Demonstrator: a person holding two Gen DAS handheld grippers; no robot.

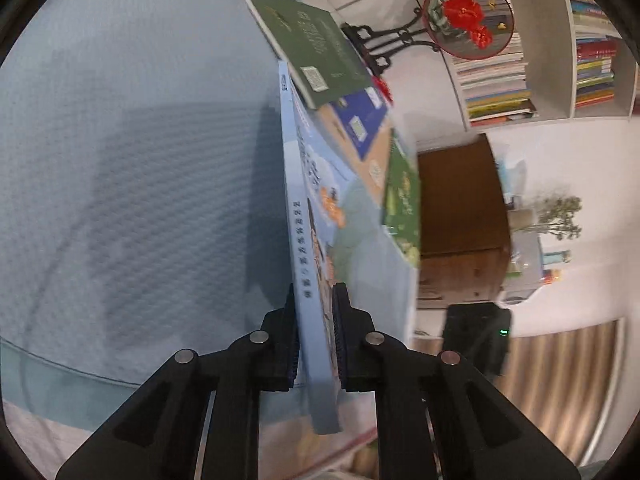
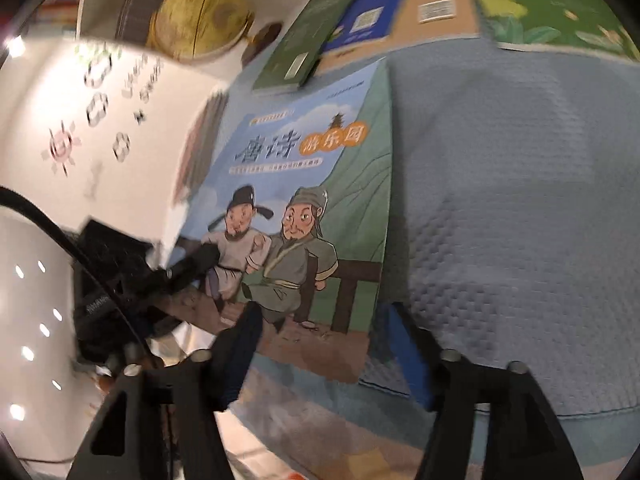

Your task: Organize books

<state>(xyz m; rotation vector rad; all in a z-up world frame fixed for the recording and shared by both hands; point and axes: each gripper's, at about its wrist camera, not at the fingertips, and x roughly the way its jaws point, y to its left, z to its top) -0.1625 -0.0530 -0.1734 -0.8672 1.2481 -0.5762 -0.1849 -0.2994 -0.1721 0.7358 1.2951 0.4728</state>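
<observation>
Left gripper (image 1: 314, 320) clamping illustrated book (image 1: 316, 240), green book (image 1: 312, 52) behind

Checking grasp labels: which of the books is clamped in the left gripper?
The light-blue illustrated book, clamped by the left gripper at its spine edge. The dark green, navy and leafy green books lie ungripped.

A pale blue quilted bedspread (image 2: 520, 200) covers the bed that carries everything. Toward its far edge lie a dark green book (image 2: 308, 40), a blue book (image 2: 372, 8), a tan book (image 2: 436, 4) and a leaf-patterned green book (image 2: 560, 8), overlapping one another.
</observation>
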